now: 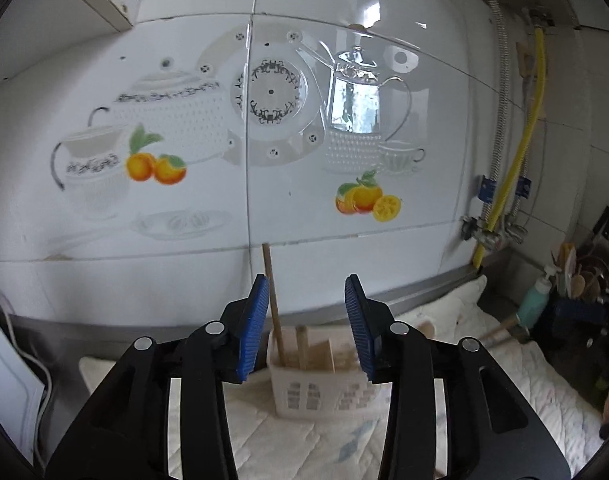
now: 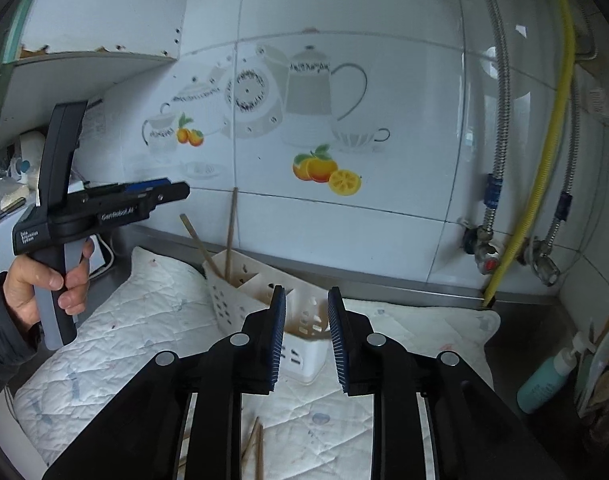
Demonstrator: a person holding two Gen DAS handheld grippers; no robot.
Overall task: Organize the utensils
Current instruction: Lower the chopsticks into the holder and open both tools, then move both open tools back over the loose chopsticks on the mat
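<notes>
Both black grippers with blue pads, left gripper (image 1: 306, 328) and right gripper (image 2: 306, 340), are hovering part-open and empty over the white slotted plastic utensil caddy (image 2: 260, 300) holding wooden chopsticks (image 2: 229, 232)

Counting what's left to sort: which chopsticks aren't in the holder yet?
The pair of chopsticks lying flat on the quilted mat, nearest the camera. The other two chopsticks already stand in the white utensil holder.

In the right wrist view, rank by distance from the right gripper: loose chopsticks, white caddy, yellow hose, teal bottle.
1. Loose chopsticks, on the cloth beneath the right gripper.
2. White caddy, just ahead.
3. Teal bottle, right.
4. Yellow hose, back wall, right.
</notes>
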